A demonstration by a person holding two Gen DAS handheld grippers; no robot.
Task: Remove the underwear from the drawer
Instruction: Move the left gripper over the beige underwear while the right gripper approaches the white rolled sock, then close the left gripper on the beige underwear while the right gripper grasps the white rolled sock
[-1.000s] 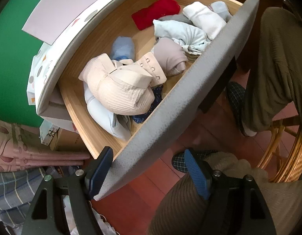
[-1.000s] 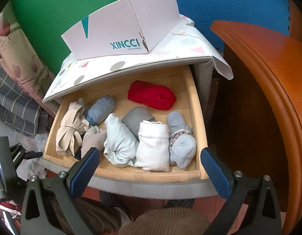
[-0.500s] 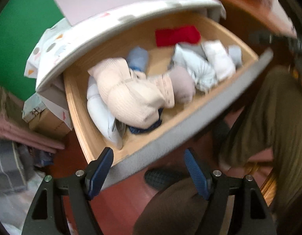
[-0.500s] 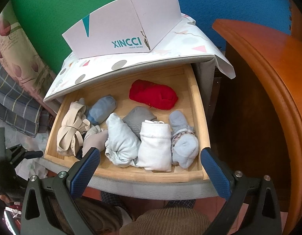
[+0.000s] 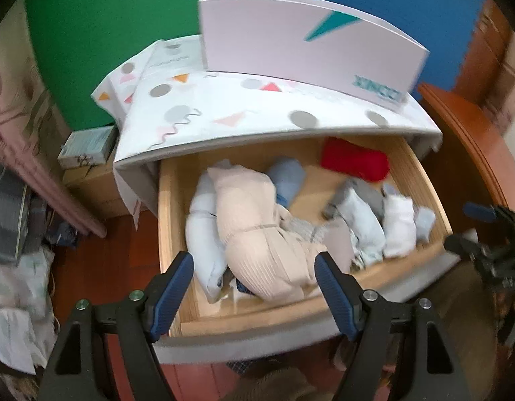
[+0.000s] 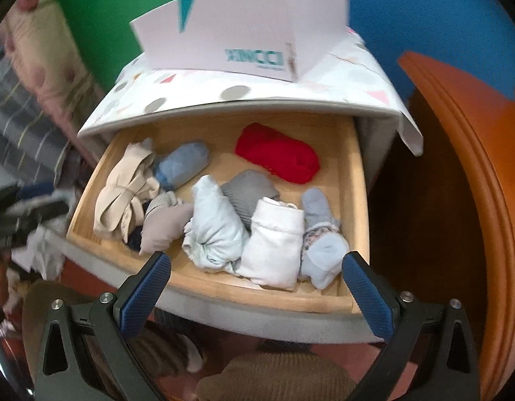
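A wooden drawer (image 5: pixel 168 220) (image 6: pixel 356 180) stands pulled out and holds several rolled and folded garments. A beige ribbed bra (image 5: pixel 257 234) (image 6: pixel 123 193) lies at its left end. A red roll (image 5: pixel 354 162) (image 6: pixel 277 155) sits at the back, and pale blue (image 6: pixel 214 224), white (image 6: pixel 274 244) and grey (image 6: pixel 249 193) rolls lie along the front. My left gripper (image 5: pixel 254 267) hangs open above the front left of the drawer, over the bra. My right gripper (image 6: pixel 257 267) is open above the front edge, near the white roll. Neither holds anything.
A white box (image 5: pixel 307 40) (image 6: pixel 244 26) stands on the patterned cabinet top (image 5: pixel 224 110). An orange-brown wooden furniture edge (image 6: pixel 474 167) rises on the right. Bedding and clutter (image 5: pixel 20 234) lie on the floor at left. A person's trousered legs (image 6: pixel 274 377) are below the drawer front.
My left gripper has swung round from the drawer's left side and now faces it from the front, over the bra. My right gripper has moved a little closer to the drawer.
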